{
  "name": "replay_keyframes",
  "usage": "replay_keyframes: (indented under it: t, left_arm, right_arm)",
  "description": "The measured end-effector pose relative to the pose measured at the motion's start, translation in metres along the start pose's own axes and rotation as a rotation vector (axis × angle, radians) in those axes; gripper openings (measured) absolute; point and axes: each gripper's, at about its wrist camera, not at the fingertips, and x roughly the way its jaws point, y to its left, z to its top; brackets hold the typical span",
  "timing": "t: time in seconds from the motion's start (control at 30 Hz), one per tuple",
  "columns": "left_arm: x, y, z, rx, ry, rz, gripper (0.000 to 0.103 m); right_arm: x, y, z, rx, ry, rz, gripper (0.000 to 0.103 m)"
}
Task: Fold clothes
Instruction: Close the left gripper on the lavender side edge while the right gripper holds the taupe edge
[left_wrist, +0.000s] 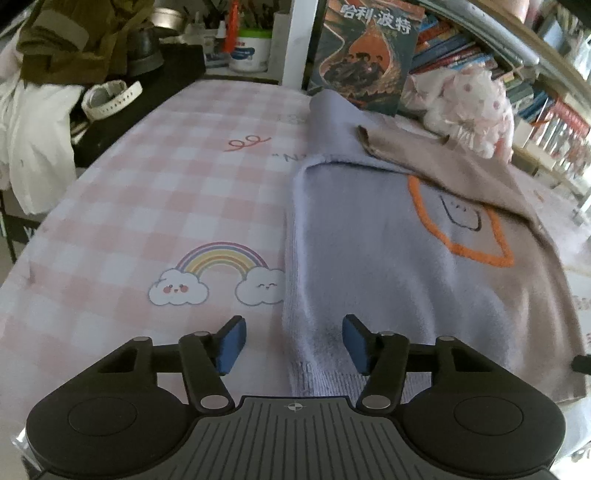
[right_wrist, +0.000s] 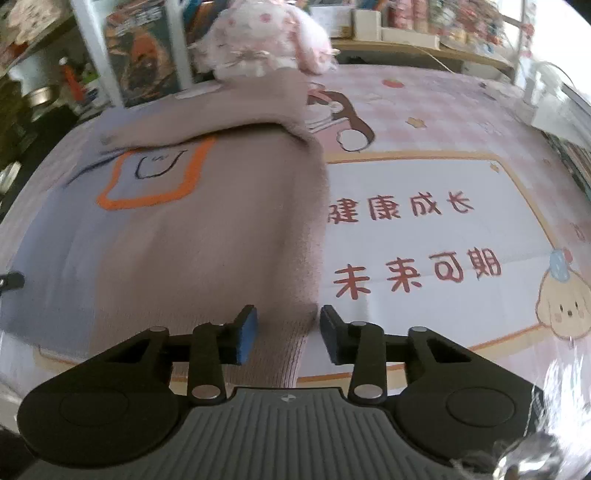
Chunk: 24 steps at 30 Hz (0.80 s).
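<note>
The soft knitted sweater (left_wrist: 369, 266) is half pale lavender-blue, half dusty beige-brown, with a fuzzy orange outline (left_wrist: 461, 236) stitched around a small dark line-drawn face. The surface wears a pink-and-white checked cloth (left_wrist: 155, 192) printed with a pastel rainbow between two white smiling clouds (left_wrist: 218, 277). In the right view the same cloth carries a white panel with an orange border and dark red characters (right_wrist: 417, 243), and a cream cartoon puppy (right_wrist: 565, 306). The fluffy plush toy (left_wrist: 472, 107) is white with pink dots. Each black hand-held gripper (left_wrist: 293, 343) (right_wrist: 286, 334) has blue pads.
</note>
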Motion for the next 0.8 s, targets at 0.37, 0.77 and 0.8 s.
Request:
replay_keyframes:
  t: [0.37,0.77,0.8]
  left_arm:
    - [-0.009,-0.011,0.007,-0.002,-0.029,0.018,0.005]
    - [-0.01,-0.006,0.006,-0.067,0.009,-0.029,0.031]
    - [-0.008,-0.004,0.005,-0.069,0.02,-0.035,0.037]
  right_arm:
    - [0.002,0.002,0.006,-0.057,0.002,0.079,0.01]
    - [-0.003,-0.012,0.021,0.121,-0.005,0.227,0.014]
    - [-0.002,-0.013,0.02,0.129,0.002,0.22,0.016]
